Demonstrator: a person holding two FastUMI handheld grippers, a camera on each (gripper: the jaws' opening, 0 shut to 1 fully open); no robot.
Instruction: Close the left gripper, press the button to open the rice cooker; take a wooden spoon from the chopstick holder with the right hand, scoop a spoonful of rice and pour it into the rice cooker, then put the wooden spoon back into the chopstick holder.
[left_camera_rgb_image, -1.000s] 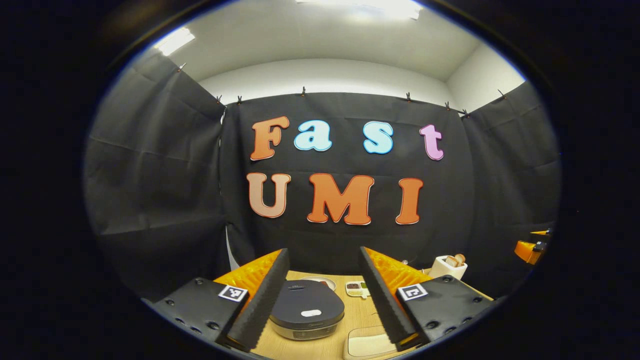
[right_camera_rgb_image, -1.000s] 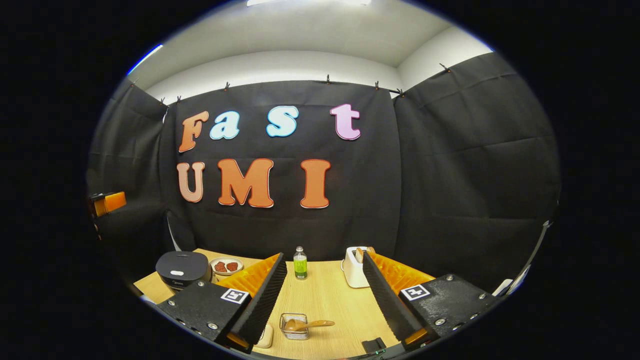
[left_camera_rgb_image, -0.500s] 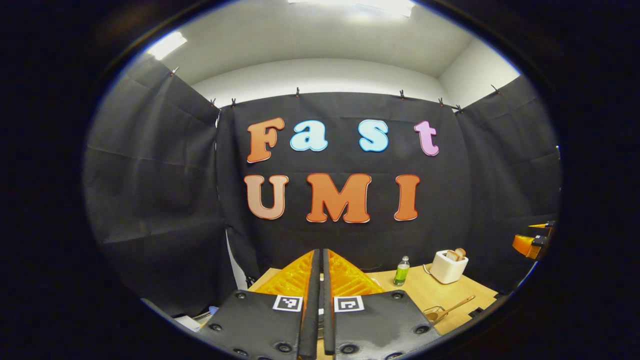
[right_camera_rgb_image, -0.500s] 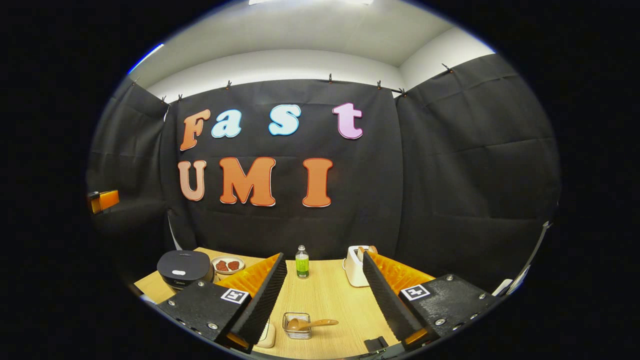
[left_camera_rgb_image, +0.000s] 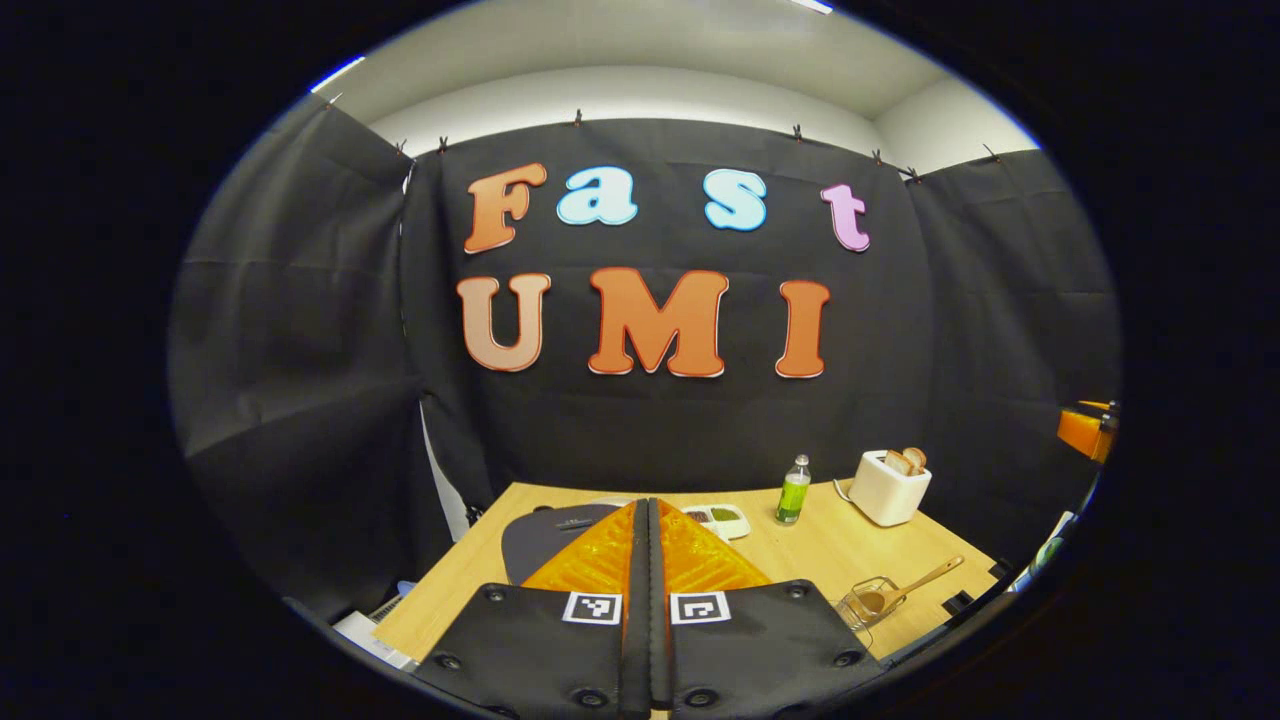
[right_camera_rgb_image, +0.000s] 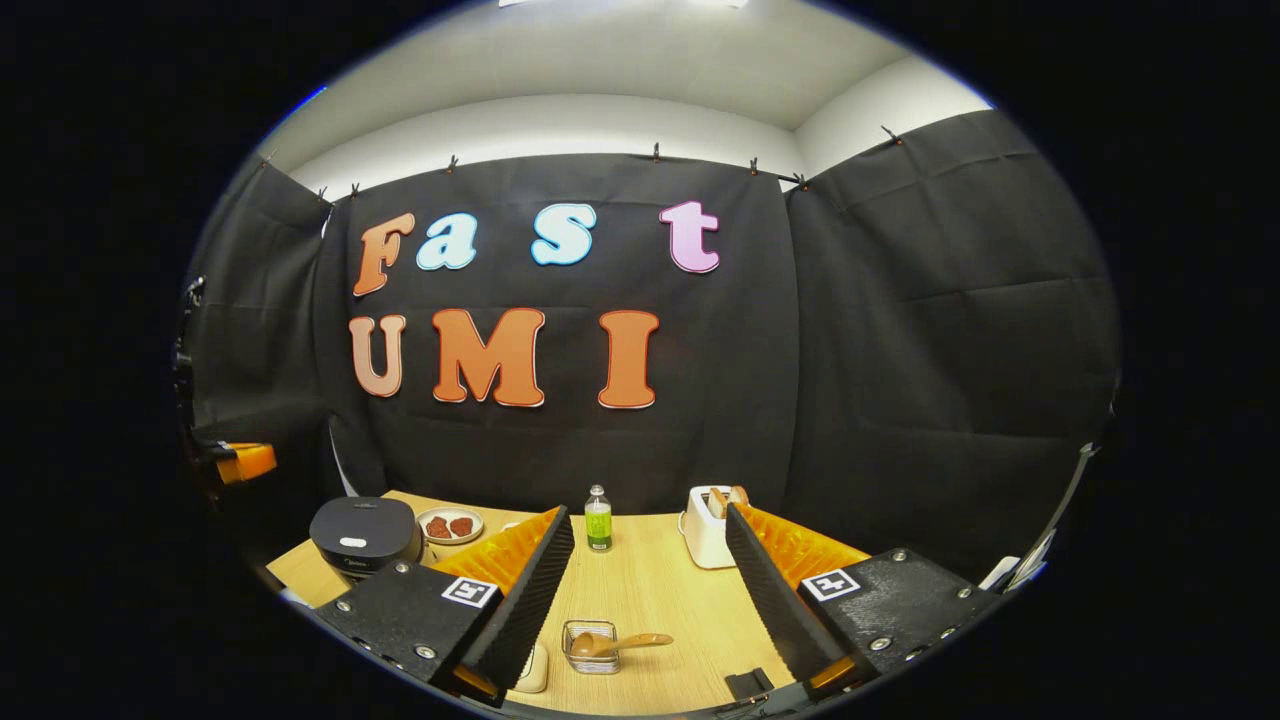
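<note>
Left gripper: fingers pressed together at bottom centre of the left gripper view, nothing between them, tips over the dark lid of the rice cooker, which sits partly hidden behind them; contact with the lid impossible to judge. Same cooker at lower left of the right gripper view, lid down, pale button on top.

Right gripper: fingers spread wide at bottom of the right gripper view, holding nothing, raised above the wooden table. Between them, low in the frame, the clear chopstick holder with the wooden spoon lying across it, handle pointing right. Farther back: green bottle centre, white toaster just right of it, small plate beside the cooker. Divided dish behind the fingertips in the left gripper view.
</note>
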